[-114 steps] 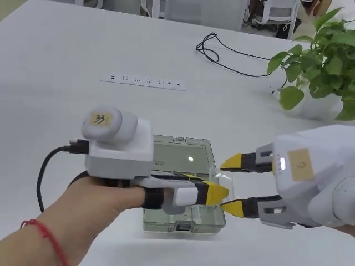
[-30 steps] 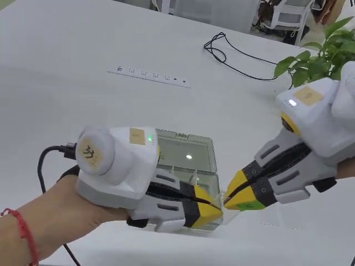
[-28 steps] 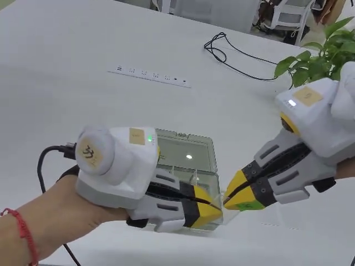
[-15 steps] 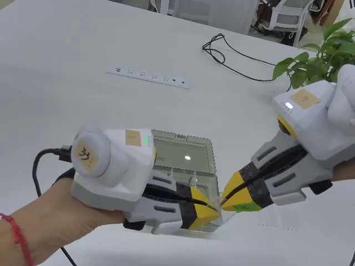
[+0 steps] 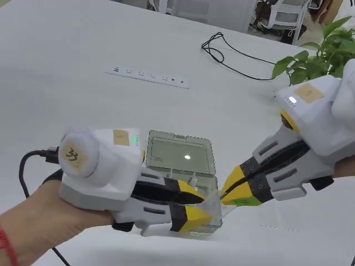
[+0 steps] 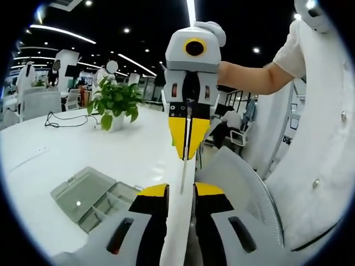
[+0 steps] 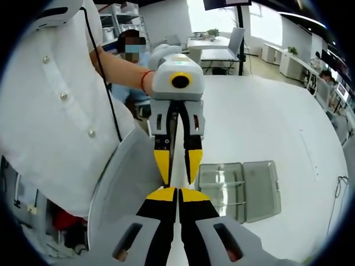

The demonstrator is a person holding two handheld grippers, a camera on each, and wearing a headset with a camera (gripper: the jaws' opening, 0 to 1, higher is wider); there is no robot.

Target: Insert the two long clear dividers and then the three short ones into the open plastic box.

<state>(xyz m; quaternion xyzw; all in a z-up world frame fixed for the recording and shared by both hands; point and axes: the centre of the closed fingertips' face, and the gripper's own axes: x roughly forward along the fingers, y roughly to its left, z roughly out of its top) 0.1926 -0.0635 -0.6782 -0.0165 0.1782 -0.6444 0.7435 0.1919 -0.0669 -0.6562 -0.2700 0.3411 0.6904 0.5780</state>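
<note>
I think I am in the middle of putting one clear divider [image 6: 182, 176] into the open plastic box [image 5: 206, 182]. My right claw [image 5: 226, 195] is clenched tight on the divider. In the left gripper view I see it edge on, like a thin line that comes out of the right claw and reaches down between the tips of my left claw [image 5: 206, 208]. The left claw is released, with its two jaws apart on either side of the strip's end and not squeezing it. I cannot tell if this is a long piece or a short one. Both claws meet just over the near right corner of the box, which sits on the white table [image 5: 83, 66] with its lid flat behind it. I can make out some thin clear walls inside the box, but I cannot count them. For the next move, I think I must turn the strip so it stands up, find the little slots in the box walls, and push it down slowly. It is thin and see-through, so it could bend, slip or miss the slots. The left claw can help guide the free end.
</note>
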